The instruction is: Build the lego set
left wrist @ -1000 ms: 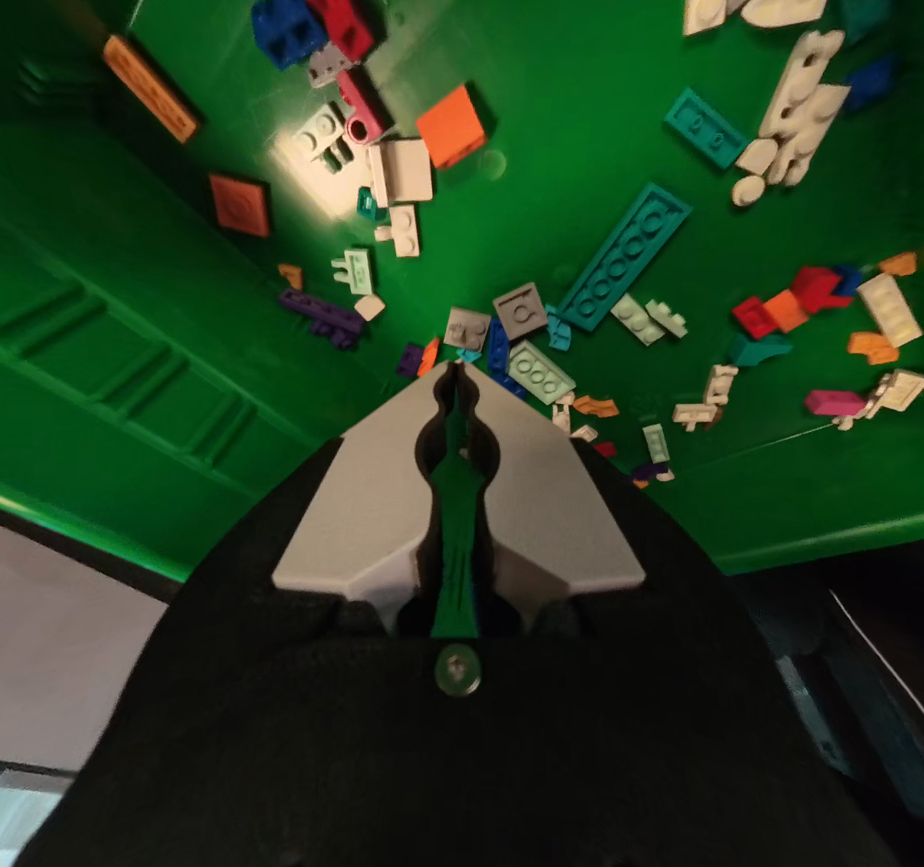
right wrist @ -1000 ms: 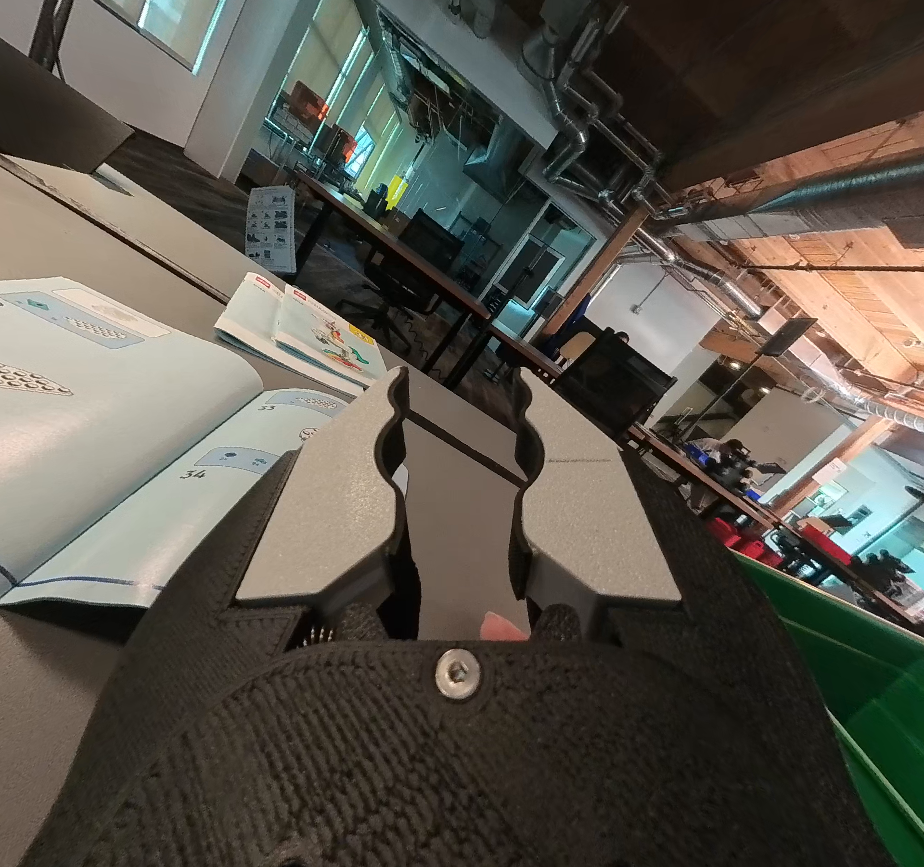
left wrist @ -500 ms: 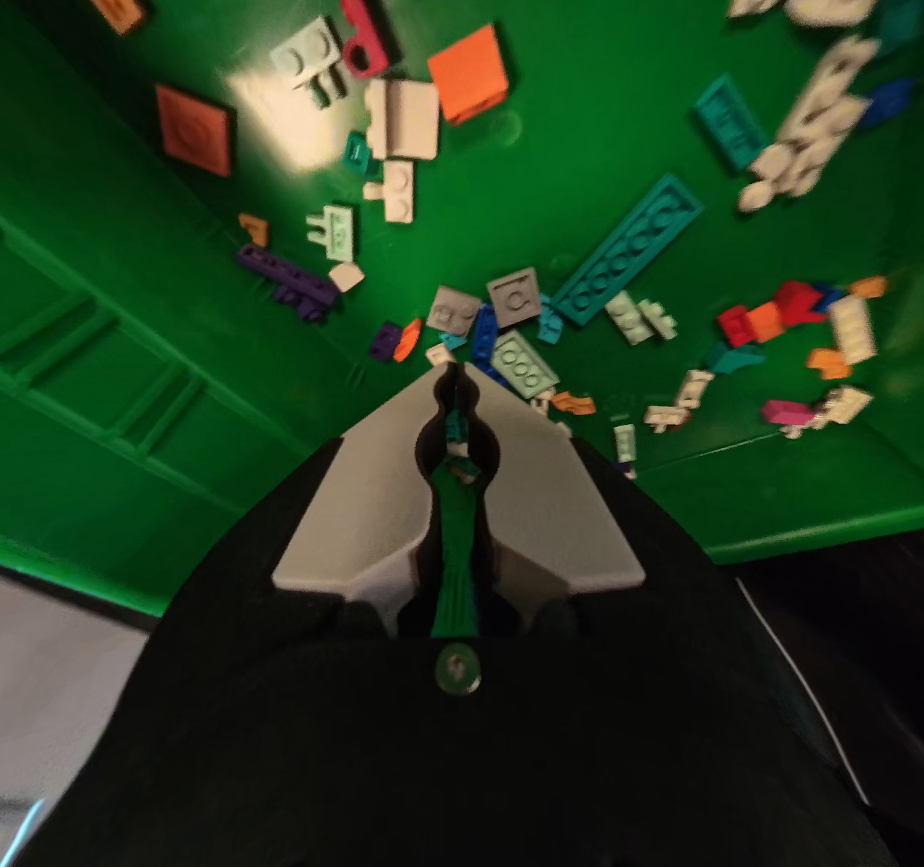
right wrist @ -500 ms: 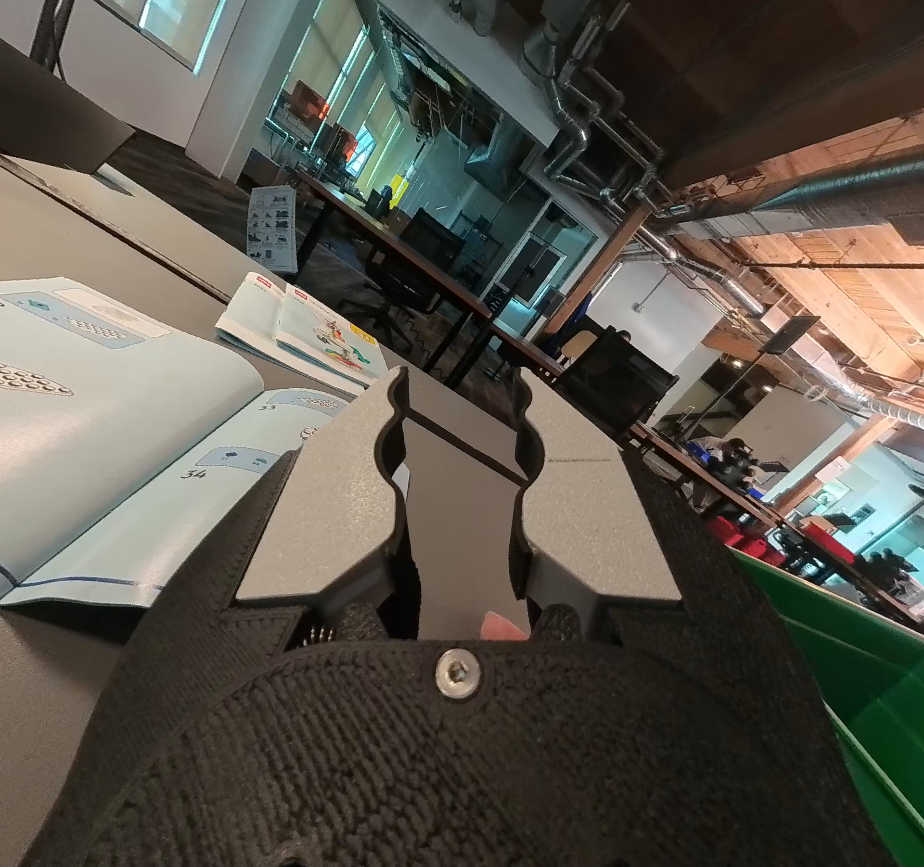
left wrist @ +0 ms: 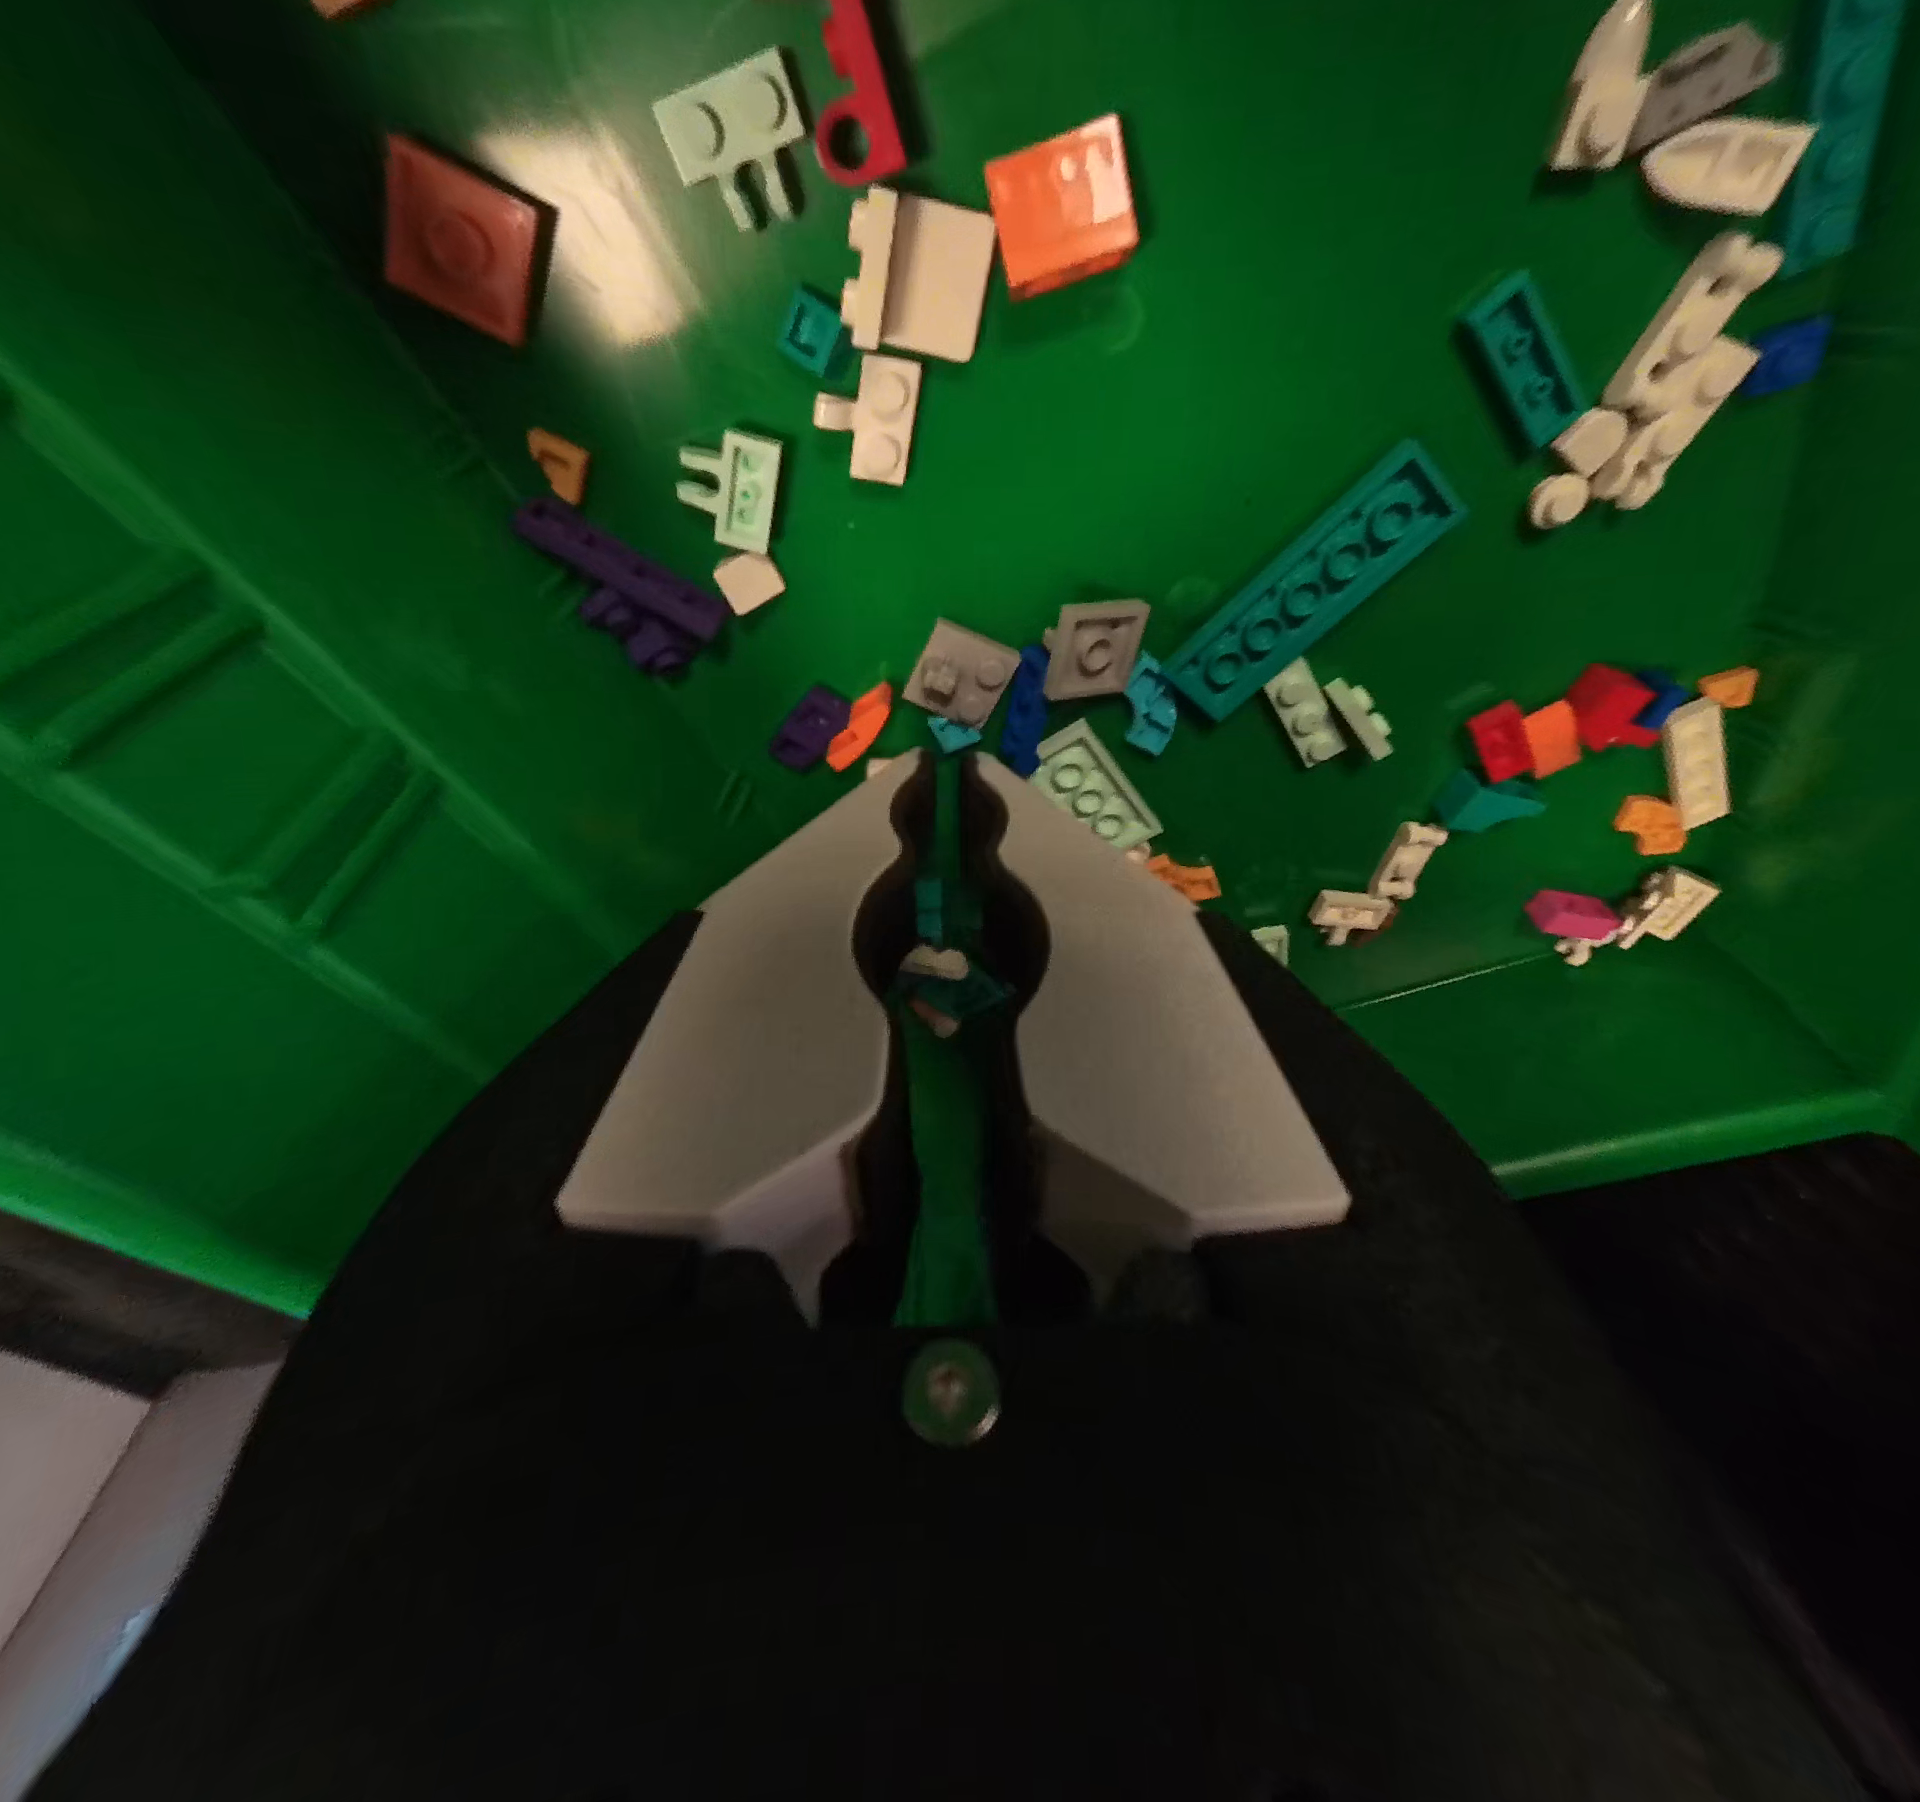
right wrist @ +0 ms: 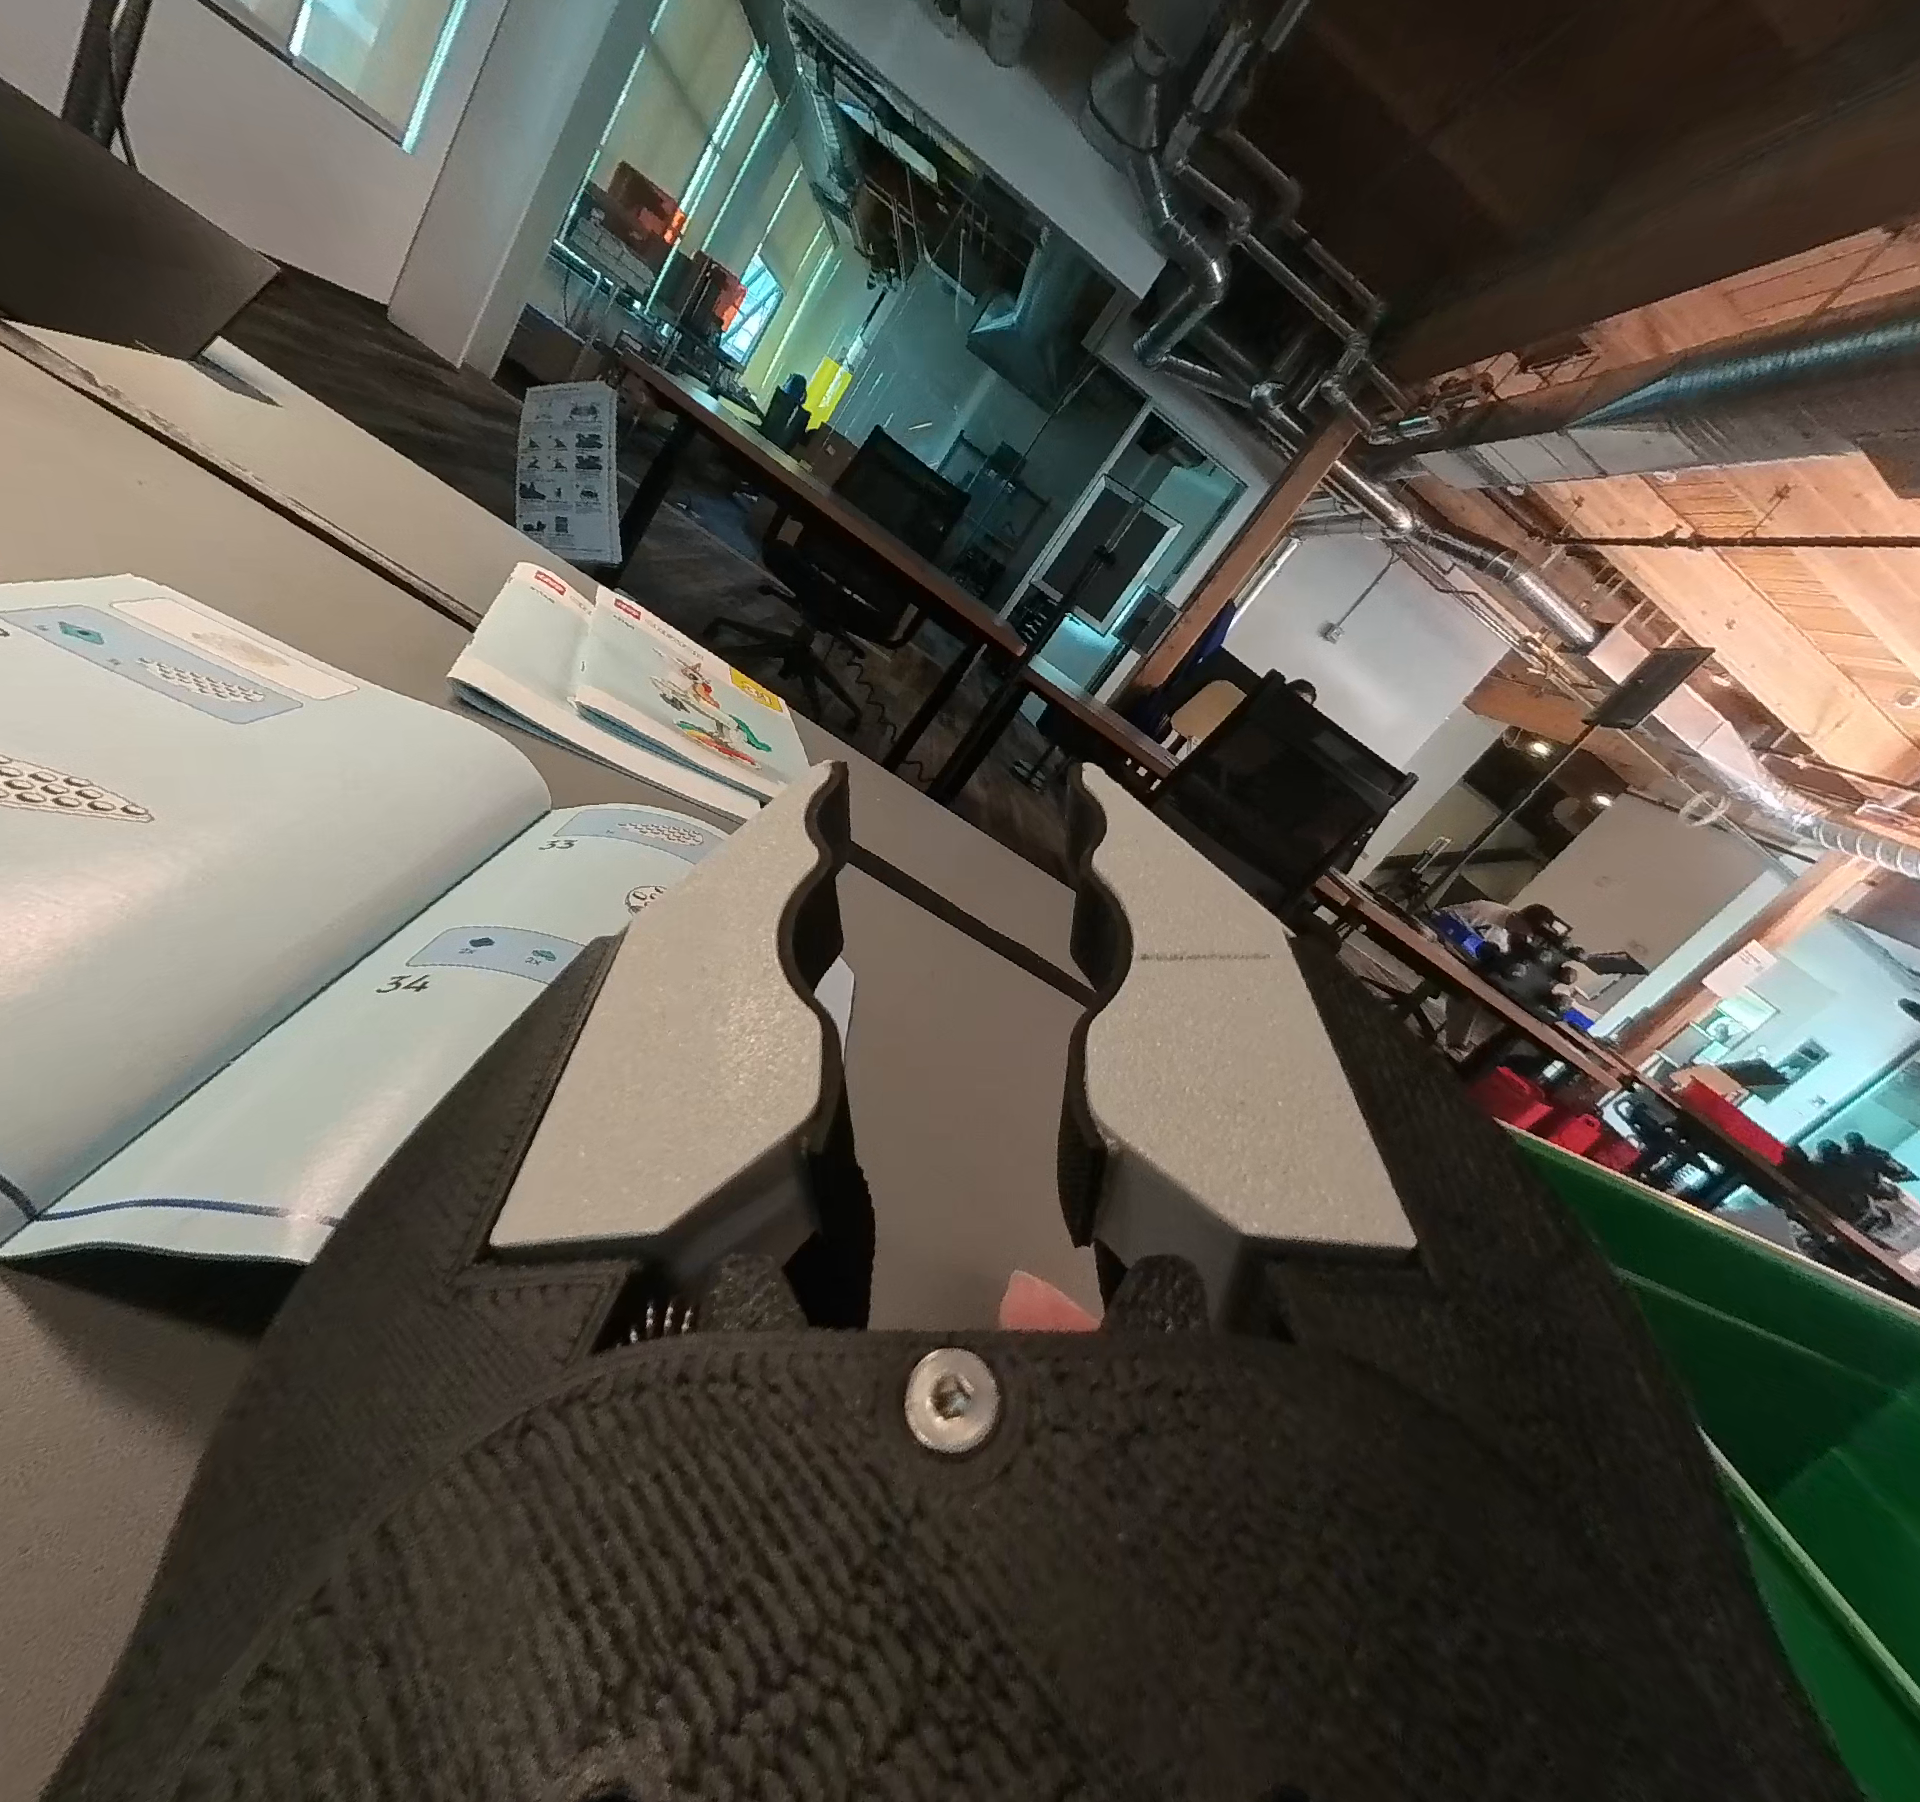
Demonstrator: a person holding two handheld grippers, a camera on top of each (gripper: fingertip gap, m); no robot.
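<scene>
While we held the left gripper [left wrist: 948,765] over the green bin [left wrist: 260,817], its jaws stood nearly closed on a small teal piece [left wrist: 940,963]. Loose bricks [left wrist: 1049,204] lay scattered across the bin floor, thickest toward its right wall. Our right gripper [right wrist: 956,807] rested on the tabletop [right wrist: 94,1440] beside the manual [right wrist: 208,817], jaws parted, empty.

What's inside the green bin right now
The green bin holds loose lego pieces scattered on its floor, among them a long teal plate and an orange tile. The left gripper hides pieces beneath it.
</scene>
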